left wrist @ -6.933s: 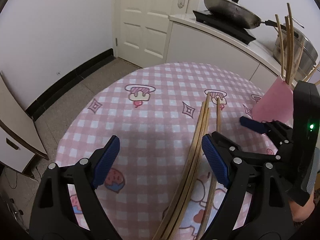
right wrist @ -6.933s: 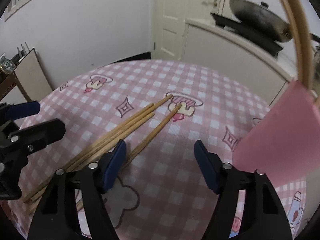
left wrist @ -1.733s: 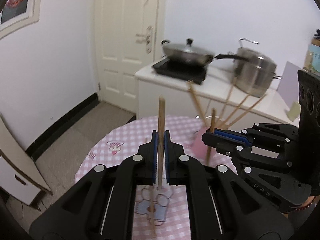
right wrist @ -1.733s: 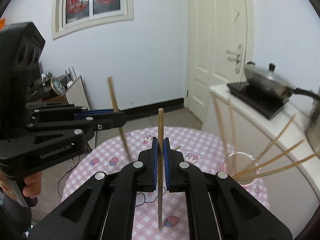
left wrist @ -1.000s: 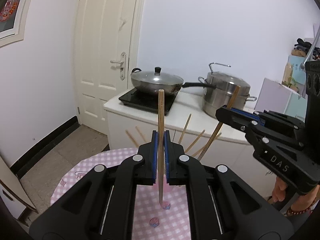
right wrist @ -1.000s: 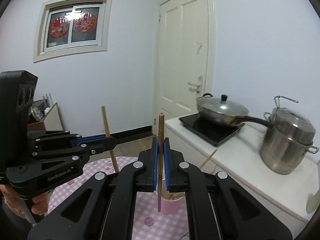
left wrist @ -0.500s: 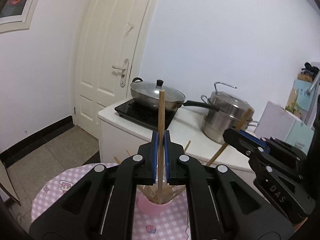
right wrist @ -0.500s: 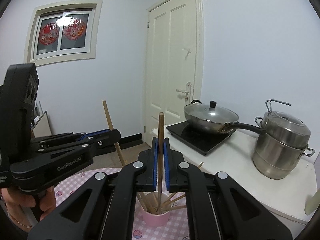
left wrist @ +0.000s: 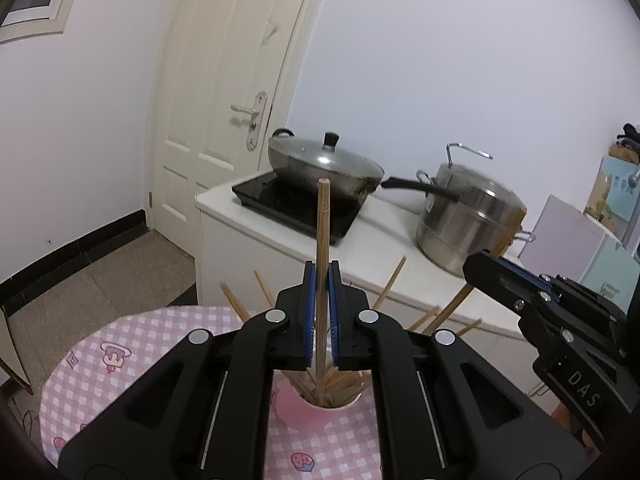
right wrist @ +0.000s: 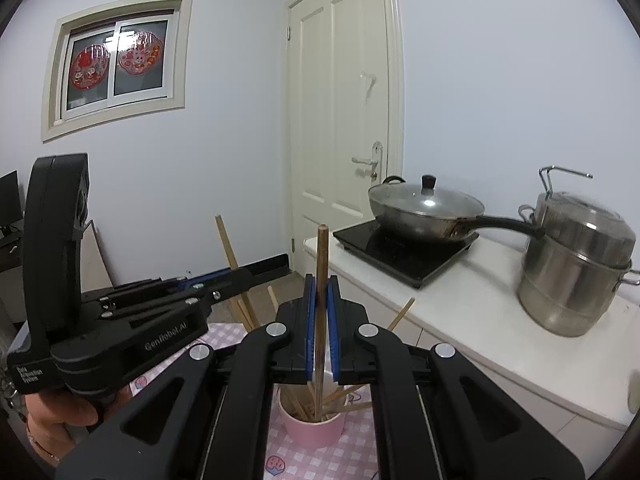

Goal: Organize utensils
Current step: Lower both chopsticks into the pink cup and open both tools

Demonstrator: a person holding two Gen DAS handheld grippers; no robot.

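Chopstick [left wrist: 322, 240] upright, pinched by my left gripper [left wrist: 322, 312], tip in pink cup [left wrist: 312, 412]. Right gripper [right wrist: 320, 316] fingers pinch another chopstick [right wrist: 321, 264] over it.

Right gripper [right wrist: 321, 316] clamps one upright chopstick [right wrist: 321, 264], lower tip inside pink cup [right wrist: 316, 430]. Left gripper [right wrist: 236, 276], at left, grips another chopstick [right wrist: 226, 242].

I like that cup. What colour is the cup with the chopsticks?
Pink cup, clearest in the right wrist view.
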